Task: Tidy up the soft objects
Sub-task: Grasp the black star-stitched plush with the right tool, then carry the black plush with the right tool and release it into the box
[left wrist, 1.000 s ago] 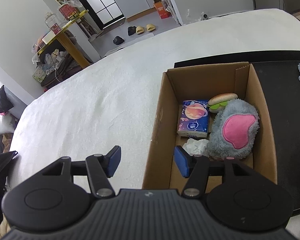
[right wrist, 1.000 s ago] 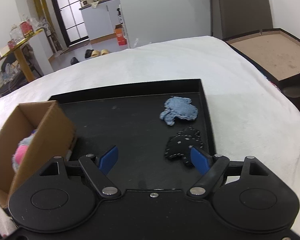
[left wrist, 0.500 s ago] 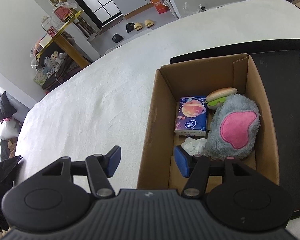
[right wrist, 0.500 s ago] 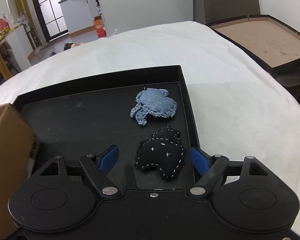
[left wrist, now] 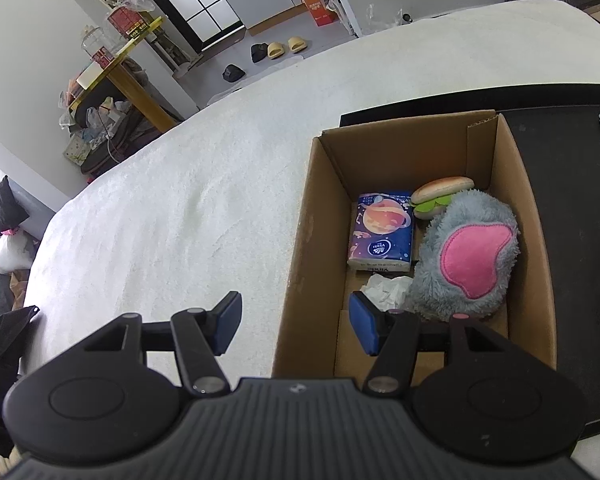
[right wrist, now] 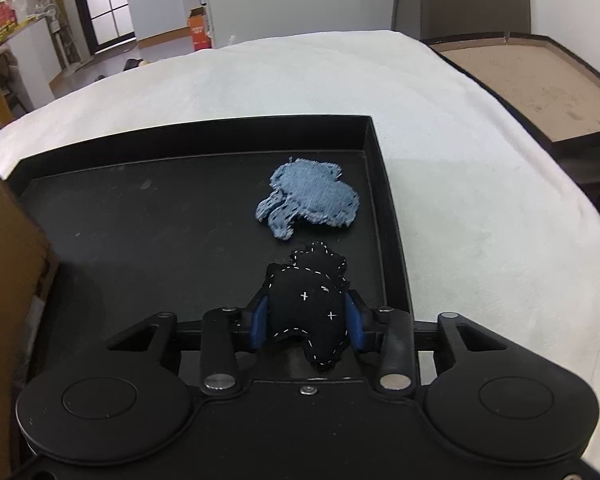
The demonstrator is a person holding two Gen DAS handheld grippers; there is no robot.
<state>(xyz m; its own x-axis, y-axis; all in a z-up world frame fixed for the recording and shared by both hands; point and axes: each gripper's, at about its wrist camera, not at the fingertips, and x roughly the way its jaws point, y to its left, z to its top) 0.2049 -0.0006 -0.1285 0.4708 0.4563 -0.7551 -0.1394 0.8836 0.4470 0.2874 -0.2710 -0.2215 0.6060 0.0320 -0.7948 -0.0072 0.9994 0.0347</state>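
Observation:
My right gripper (right wrist: pixel 306 322) is shut on a black stuffed fabric toy with white stitching (right wrist: pixel 310 300), low over the black tray (right wrist: pixel 160 216). A blue denim stuffed toy (right wrist: pixel 310 196) lies just beyond it on the tray. My left gripper (left wrist: pixel 294 322) is open and empty, straddling the near left wall of the cardboard box (left wrist: pixel 304 240). The box holds a tissue pack (left wrist: pixel 382 232), a plush burger (left wrist: pixel 440 196), a grey and pink plush (left wrist: pixel 470 256) and crumpled white tissue (left wrist: pixel 384 288).
The box and tray rest on a white cloth-covered table (left wrist: pixel 180 208). The box edge shows at the left in the right wrist view (right wrist: pixel 8 248). A brown framed board (right wrist: pixel 540 84) lies to the far right. Room furniture stands beyond the table.
My right gripper moved right over the black toy and closed on it. My left gripper stayed open over the box wall with only a slight shift.

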